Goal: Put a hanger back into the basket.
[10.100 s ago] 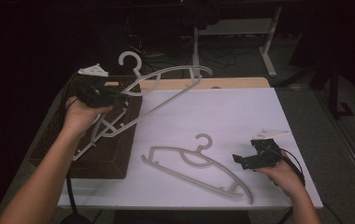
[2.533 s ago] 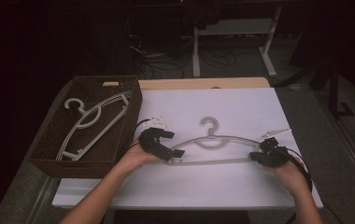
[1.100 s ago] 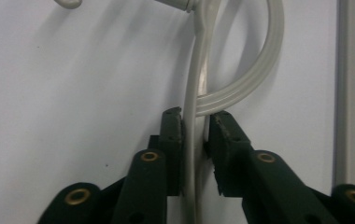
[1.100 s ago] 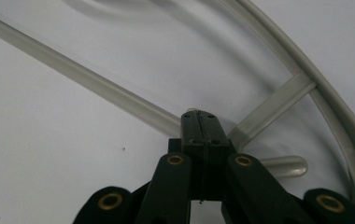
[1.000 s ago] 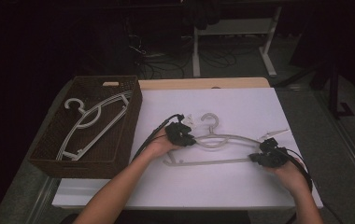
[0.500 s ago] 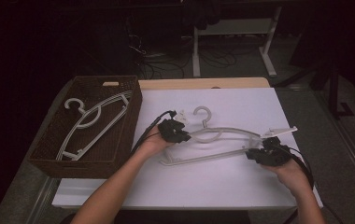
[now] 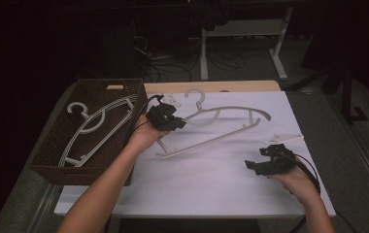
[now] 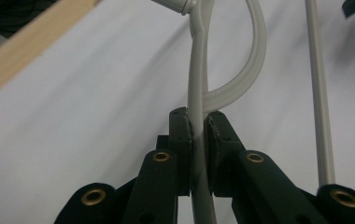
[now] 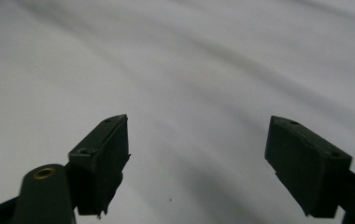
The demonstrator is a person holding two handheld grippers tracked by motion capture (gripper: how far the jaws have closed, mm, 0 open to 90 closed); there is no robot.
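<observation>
Your left gripper (image 8: 198,135) has its two black jaws pinched tight on the pale hanger (image 7: 221,127); in the left gripper view the flat plastic strip runs straight up between the pads, with a rounded, translucent-looking curve branching off to its right and a thin straight bar further right. Your right gripper (image 9: 196,163) stands wide apart with nothing between the pads, only the white tabletop below them; its jaws have just been opening.

Compared with half a second ago, the hanger no longer bridges your two hands: then its right end sat at your right gripper, and now it hangs from your left gripper (image 7: 164,117) alone, tilted, with its far end up over the middle of the table (image 7: 207,189) and well apart from your right gripper (image 7: 268,161). Your left hand (image 7: 146,137) has lifted and moved toward the basket (image 7: 56,160); your right hand (image 7: 296,178) has barely shifted, near the right front of the table.

The hanger is smooth off-white plastic, a curved shoulder bow with a straight lower bar and a rounded hook at the far side. The basket at the table's left is dark brown woven wicker, rectangular, with a handle slot in its far wall, and a second hanger (image 7: 92,128) of the same pale plastic lies inside it. The tabletop is matt white with a light wooden strip (image 7: 241,86) along its far edge.
</observation>
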